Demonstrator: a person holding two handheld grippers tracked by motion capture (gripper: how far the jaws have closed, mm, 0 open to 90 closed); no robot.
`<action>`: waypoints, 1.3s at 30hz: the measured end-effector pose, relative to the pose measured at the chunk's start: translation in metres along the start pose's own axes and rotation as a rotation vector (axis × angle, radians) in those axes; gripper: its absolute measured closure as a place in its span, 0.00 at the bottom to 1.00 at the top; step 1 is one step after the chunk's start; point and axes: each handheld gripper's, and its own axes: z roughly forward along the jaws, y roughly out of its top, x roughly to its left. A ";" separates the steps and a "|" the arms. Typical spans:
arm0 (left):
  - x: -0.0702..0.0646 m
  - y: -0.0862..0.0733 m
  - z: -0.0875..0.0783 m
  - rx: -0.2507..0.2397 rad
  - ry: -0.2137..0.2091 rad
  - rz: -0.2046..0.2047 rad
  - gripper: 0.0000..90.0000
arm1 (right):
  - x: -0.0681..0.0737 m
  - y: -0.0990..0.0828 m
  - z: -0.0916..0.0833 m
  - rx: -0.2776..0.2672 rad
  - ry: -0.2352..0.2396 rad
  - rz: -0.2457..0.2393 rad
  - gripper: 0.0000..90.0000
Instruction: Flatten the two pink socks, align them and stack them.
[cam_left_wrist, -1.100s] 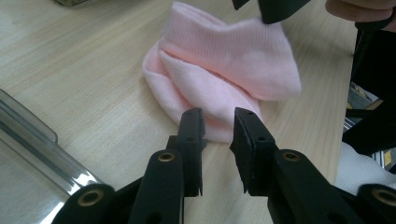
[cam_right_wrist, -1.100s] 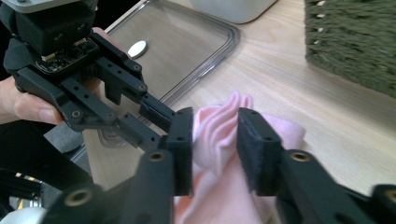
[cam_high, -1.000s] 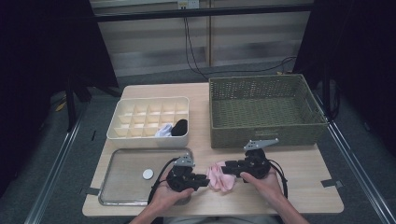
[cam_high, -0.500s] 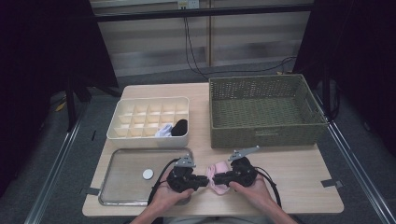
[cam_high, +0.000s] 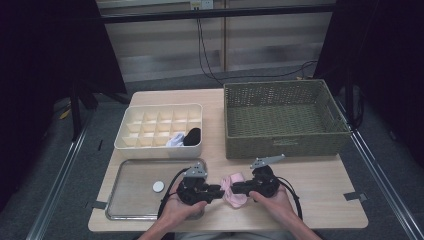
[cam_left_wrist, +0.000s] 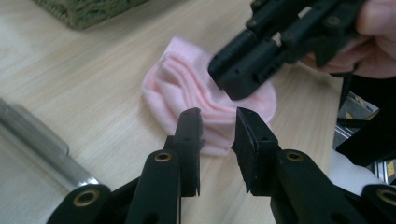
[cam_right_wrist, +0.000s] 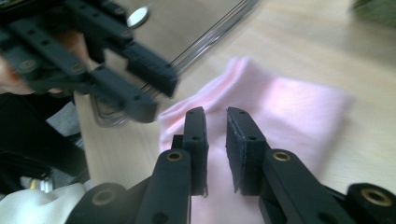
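A pink sock (cam_high: 234, 190) lies folded on the wooden table near the front edge, between the two grippers. My left gripper (cam_high: 219, 189) points right at the sock's left edge. In the left gripper view the left gripper (cam_left_wrist: 218, 116) stands open by a narrow gap, nothing between its jaws, with the sock (cam_left_wrist: 187, 93) just ahead. My right gripper (cam_high: 237, 187) points left over the sock. In its own view the right gripper (cam_right_wrist: 215, 114) hovers above the pink sock (cam_right_wrist: 289, 112), jaws a small gap apart and holding nothing. The two grippers' tips almost meet.
A white compartment box (cam_high: 160, 125) at the back left holds a white sock (cam_high: 175, 140) and a black sock (cam_high: 193, 135). A green wicker basket (cam_high: 285, 145) stands at the back right. A metal tray (cam_high: 125, 200) with a small white disc (cam_high: 158, 186) lies just left of the left gripper.
The right gripper has moved left and come down over the pink sock, closing in on the left gripper. The left gripper has hardly moved.
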 end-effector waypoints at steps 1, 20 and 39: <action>-0.001 0.002 0.000 -0.002 0.006 0.007 0.79 | -0.004 0.002 -0.009 -0.031 -0.005 0.012 0.87; -0.018 0.018 0.043 0.080 -0.030 0.070 0.88 | -0.022 -0.016 -0.046 -0.060 -0.107 0.055 0.85; -0.016 0.010 0.047 0.101 0.004 0.095 0.89 | -0.023 -0.017 -0.019 0.010 -0.099 0.068 0.72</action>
